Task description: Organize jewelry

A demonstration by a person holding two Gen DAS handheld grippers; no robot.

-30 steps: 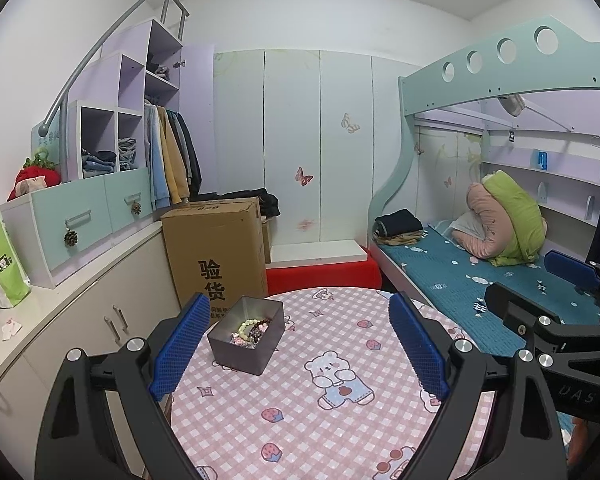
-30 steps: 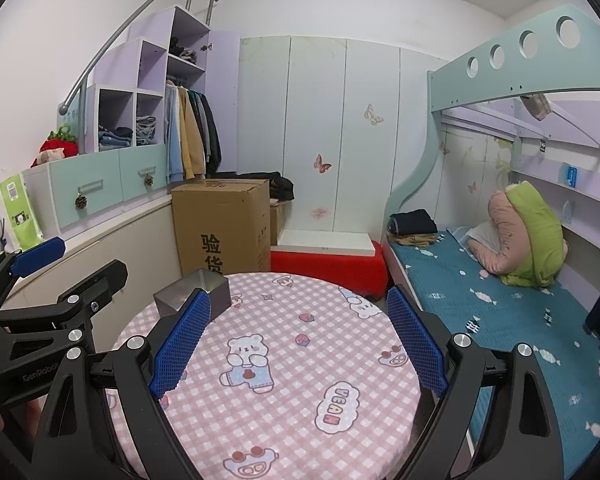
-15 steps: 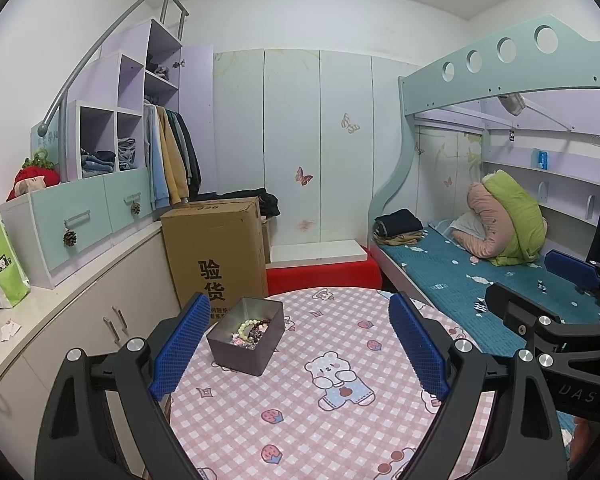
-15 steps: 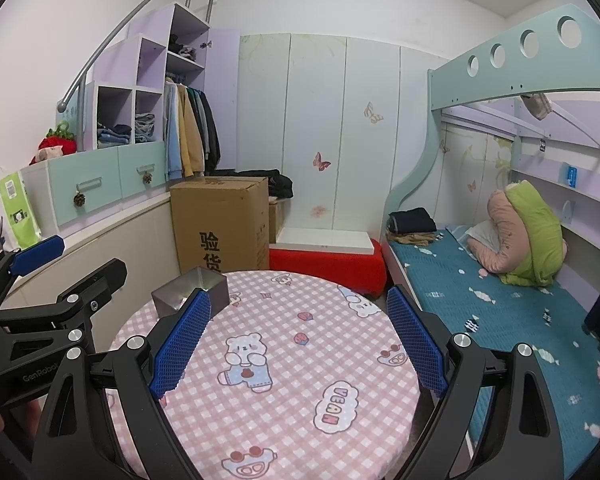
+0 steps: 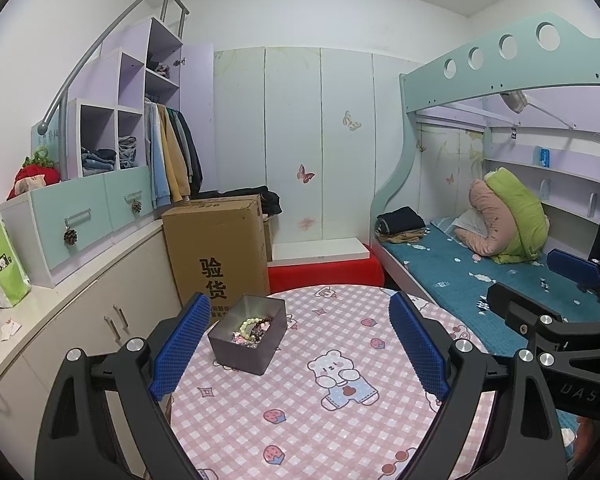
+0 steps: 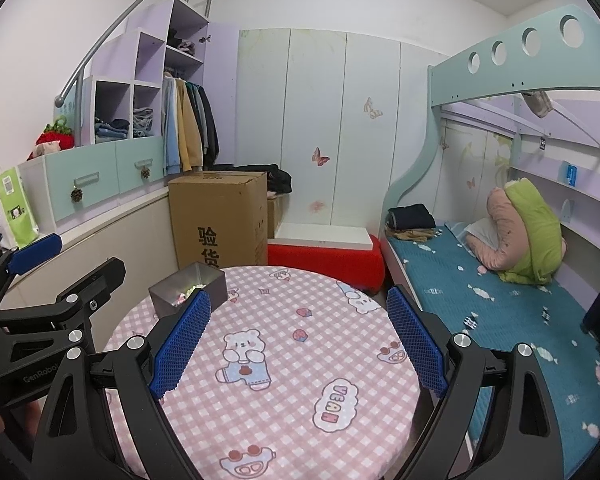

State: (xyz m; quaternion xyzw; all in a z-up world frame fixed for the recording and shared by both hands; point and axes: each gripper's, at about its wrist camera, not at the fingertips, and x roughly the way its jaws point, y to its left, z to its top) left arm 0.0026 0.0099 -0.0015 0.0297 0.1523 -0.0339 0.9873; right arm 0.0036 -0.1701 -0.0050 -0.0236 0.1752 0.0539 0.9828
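1. The tin (image 5: 247, 334) looks like dull grey metal, with a brighter sheen inside.
2. The beads (image 5: 253, 326) in it look glossy.
3. The tablecloth (image 5: 320, 400) is matt printed cloth.
4. The far left cardboard box (image 5: 216, 248) is matt brown.
5. The left gripper (image 5: 298, 344) has matt black plastic arms and textured blue pads (image 5: 180, 346).

Looking forward from both wrists, low over the counter (image 5: 300, 420), toward the wardrobe (image 6: 320, 128); left view seemingly nearer the tin (image 5: 247, 334); counter, tin shared.
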